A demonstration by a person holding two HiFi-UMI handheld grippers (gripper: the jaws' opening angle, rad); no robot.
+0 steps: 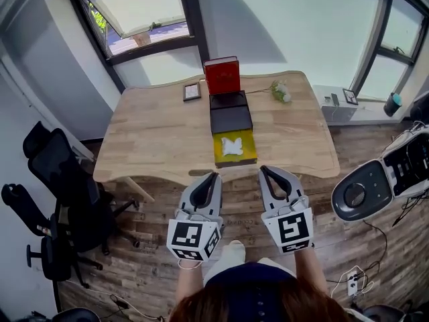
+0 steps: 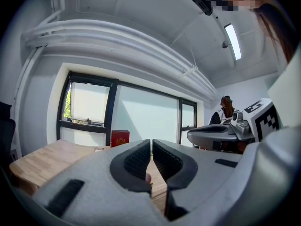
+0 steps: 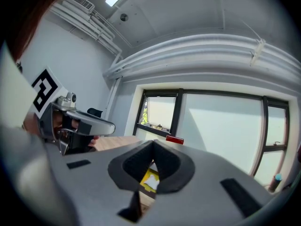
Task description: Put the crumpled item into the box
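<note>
1. Apparently the crumpled white item [image 1: 232,146] already lies inside the shallow yellow-lined box [image 1: 249,154] at the near edge of the table [image 1: 147,133]. If that is the box meant, the placing looks done. If the dark box [image 1: 231,119] touching it at 12 o'clock is meant, the whole transfer is left.
2. The left gripper [image 1: 213,175] hangs off the table at 7 o'clock of the yellow-lined box. Its own view shows the jaws drawn to a thin slit with nothing between them.
3. The right gripper [image 1: 266,170] sits at 5 o'clock, jaw tips meeting and empty. The yellow-lined box and white item show through the gap behind the tips.
4. Further along at 12 o'clock stand a second dark box [image 1: 228,100] and an upright red box [image 1: 222,76].
5. A small framed picture [image 1: 192,91] lies at 11 o'clock and a flower sprig [image 1: 280,90] at 1 o'clock, both well apart from the white item.
6. Nothing stands between the grippers and the boxes. An office chair [image 1: 60,180] and a white machine [image 1: 362,192] flank the table on the floor.
</note>
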